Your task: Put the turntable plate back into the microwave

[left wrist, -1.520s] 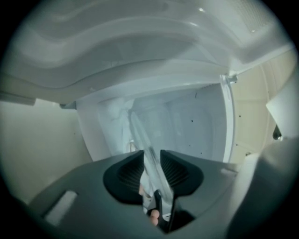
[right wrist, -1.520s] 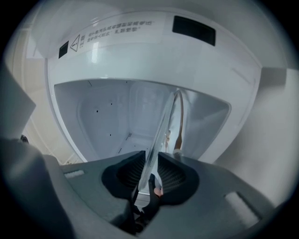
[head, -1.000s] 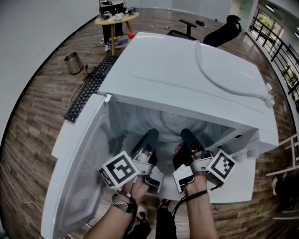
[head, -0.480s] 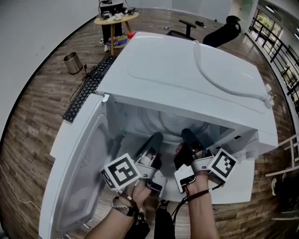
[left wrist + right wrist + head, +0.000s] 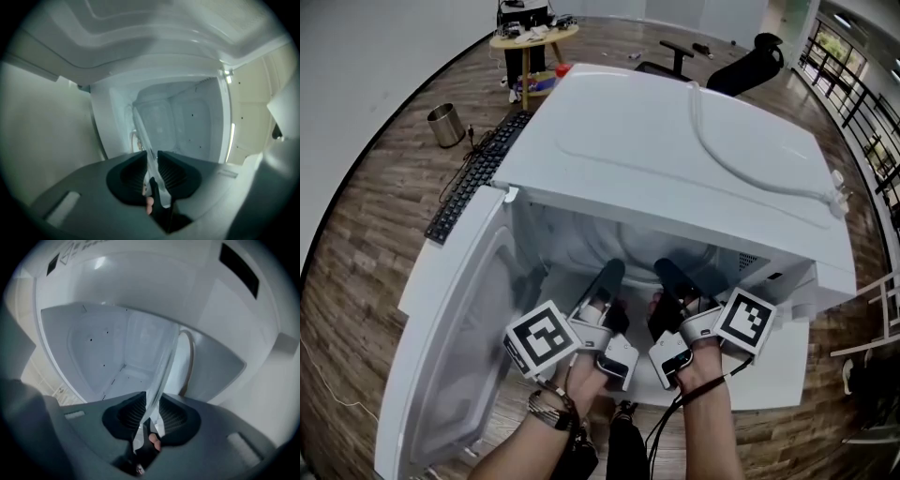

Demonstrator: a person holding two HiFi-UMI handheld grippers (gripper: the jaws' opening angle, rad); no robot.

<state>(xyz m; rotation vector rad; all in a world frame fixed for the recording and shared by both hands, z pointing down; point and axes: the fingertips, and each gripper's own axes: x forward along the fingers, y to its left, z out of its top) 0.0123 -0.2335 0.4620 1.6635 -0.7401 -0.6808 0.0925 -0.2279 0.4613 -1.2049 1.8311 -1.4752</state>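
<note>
Between the ribbed fingers (image 5: 126,176) of the left gripper (image 5: 151,165) runs the rim of the glass turntable plate (image 5: 142,131); these fingers have just been closing and now pinch it. Those of the right gripper (image 5: 151,404) have just been easing apart, with another stretch of rim between them, apparently unsqueezed. Both tools reach into the mouth of the microwave (image 5: 675,150), its door (image 5: 455,356) swung wide. The plate is inside the cavity but, I judge, not yet seated; setting it down, releasing and withdrawing remain.

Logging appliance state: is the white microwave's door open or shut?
Open: the white microwave door stands swung out to the left, exposing the white cavity.
</note>
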